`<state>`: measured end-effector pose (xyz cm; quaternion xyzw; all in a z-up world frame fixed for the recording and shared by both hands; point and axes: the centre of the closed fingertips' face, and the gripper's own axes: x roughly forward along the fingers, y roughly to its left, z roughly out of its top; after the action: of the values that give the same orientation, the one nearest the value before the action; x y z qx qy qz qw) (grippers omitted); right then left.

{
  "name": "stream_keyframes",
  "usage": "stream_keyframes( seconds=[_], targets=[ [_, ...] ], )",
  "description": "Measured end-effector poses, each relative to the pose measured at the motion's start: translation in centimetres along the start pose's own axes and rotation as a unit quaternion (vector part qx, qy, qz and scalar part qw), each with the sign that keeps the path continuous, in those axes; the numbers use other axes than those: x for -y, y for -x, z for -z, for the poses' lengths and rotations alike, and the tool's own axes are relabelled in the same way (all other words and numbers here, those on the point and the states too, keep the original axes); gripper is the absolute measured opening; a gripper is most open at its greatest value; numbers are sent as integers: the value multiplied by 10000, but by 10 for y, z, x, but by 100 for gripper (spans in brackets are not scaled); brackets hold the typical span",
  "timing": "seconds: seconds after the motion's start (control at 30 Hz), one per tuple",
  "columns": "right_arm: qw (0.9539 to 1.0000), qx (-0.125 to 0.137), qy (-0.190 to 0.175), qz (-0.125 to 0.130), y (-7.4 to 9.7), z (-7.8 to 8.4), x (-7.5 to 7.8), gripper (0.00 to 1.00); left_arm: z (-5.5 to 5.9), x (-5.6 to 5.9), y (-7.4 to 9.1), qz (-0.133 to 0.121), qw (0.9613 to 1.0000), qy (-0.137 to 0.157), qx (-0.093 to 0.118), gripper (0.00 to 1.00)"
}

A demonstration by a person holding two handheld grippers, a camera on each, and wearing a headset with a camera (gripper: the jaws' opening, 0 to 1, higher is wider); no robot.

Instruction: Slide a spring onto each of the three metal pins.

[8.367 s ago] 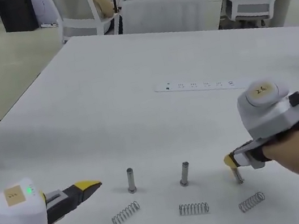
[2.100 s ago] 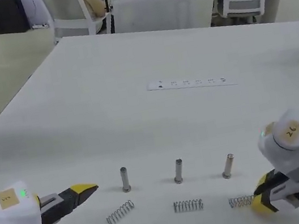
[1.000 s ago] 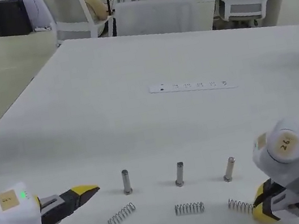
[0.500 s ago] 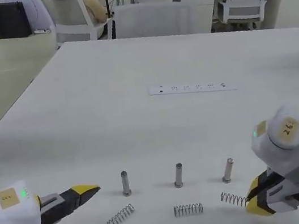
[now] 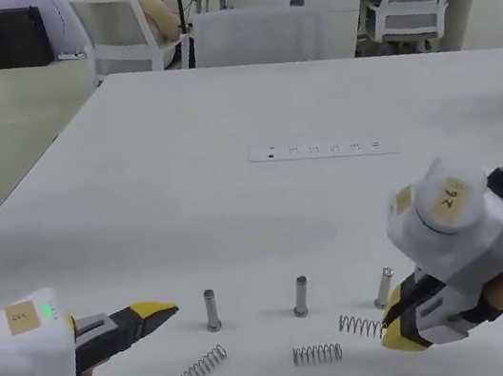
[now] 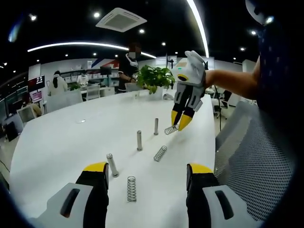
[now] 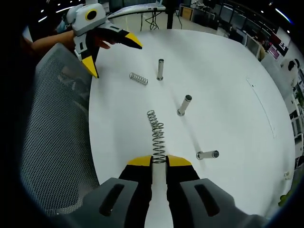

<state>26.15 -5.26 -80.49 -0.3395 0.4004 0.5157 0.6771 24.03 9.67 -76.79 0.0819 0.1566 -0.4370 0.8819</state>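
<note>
Spring, pinched at one end between the right gripper's jaws just beside the right-hand pin, seemingly sags, so its free end could miss the pin's top and buckle; left gripper's jaws gape.

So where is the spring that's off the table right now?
In the head view, lower right: the spring is pinched in the right gripper, just beside the rightmost pin.
</note>
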Motion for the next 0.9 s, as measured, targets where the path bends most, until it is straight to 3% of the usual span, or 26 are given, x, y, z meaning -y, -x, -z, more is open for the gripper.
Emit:
stream_keyframes(
  seconds=[0.33, 0.9],
  targets=[
    [9998, 27, 201, -79, 2, -17, -7, 8, -11, 3, -7, 200, 9997, -104, 16, 59],
    [9981, 47, 602, -154, 2, -43, -17, 8, -28, 19, -26, 722, 9959, -540, -111, 54]
  ],
)
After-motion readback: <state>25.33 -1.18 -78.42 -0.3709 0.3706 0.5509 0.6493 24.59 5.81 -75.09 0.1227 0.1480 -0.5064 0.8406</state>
